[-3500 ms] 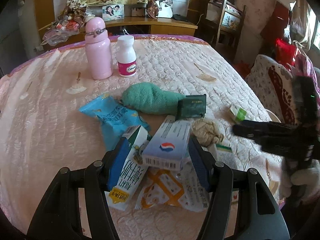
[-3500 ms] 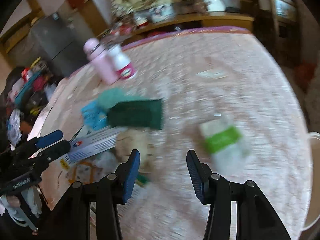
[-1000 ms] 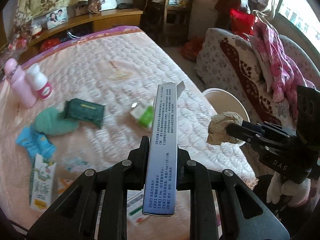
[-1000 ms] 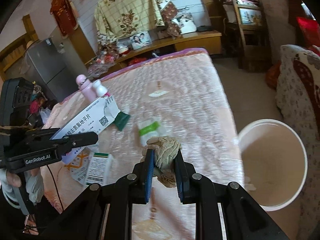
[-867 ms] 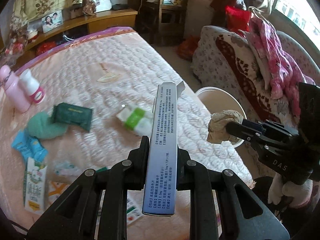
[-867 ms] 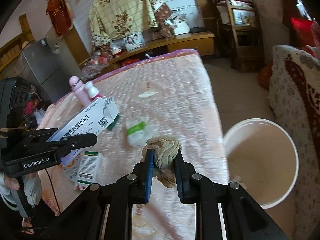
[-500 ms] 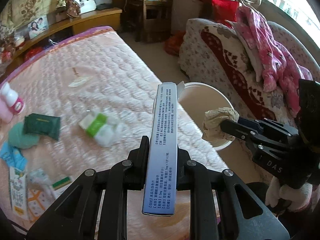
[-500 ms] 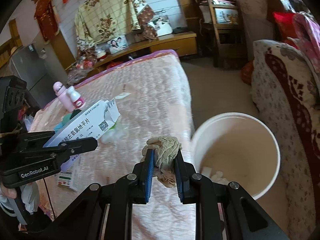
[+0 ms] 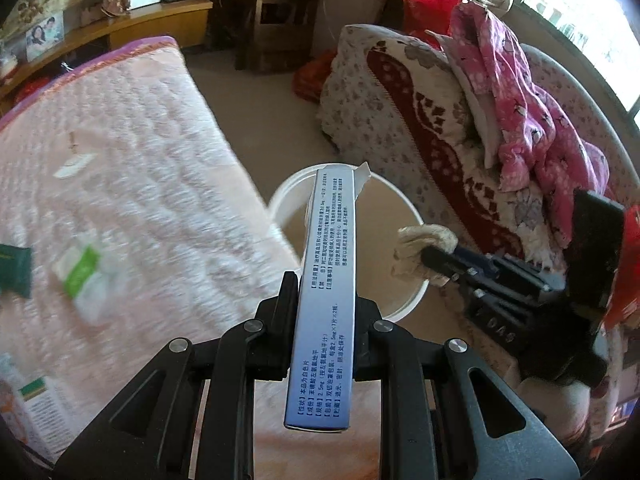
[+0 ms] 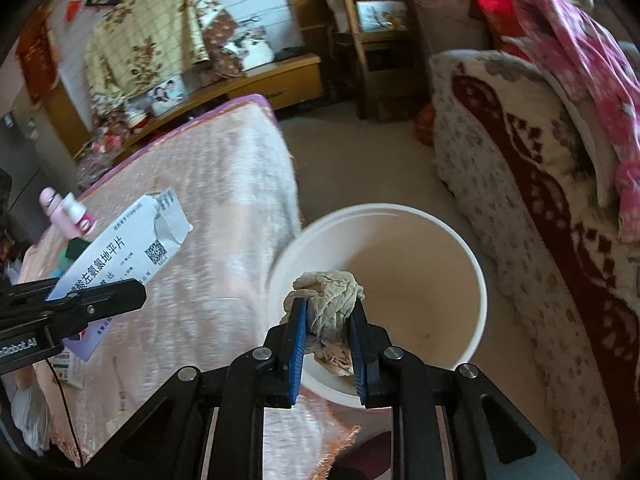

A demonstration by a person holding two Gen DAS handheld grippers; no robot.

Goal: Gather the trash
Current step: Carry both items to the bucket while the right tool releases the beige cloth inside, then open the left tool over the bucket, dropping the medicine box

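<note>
My left gripper [image 9: 326, 284] is shut on a long white and blue medicine box [image 9: 328, 280], held on edge with its torn far end over the near rim of a white bucket [image 9: 414, 300]. My right gripper [image 10: 327, 312] is shut on a crumpled beige paper wad [image 10: 332, 304], held above the bucket's [image 10: 476, 280] near left side. In the left wrist view the right gripper [image 9: 422, 254] and the wad [image 9: 416, 240] hang over the bucket's right part. In the right wrist view the left gripper [image 10: 136, 294] and the box [image 10: 120, 256] are over the bed's edge.
The bucket stands on the floor between the pink quilted bed [image 9: 140, 168] and a patterned sofa [image 9: 420, 112] with pink clothes. On the bed lie a green and white packet [image 9: 80, 276], a dark green pack [image 9: 14, 276], printed wrappers [image 9: 36, 404], a pink bottle [image 10: 54, 208].
Both grippers have swung right from over the bed toward the bucket, carrying the box and the paper wad. The bucket now fills the middle of both views.
</note>
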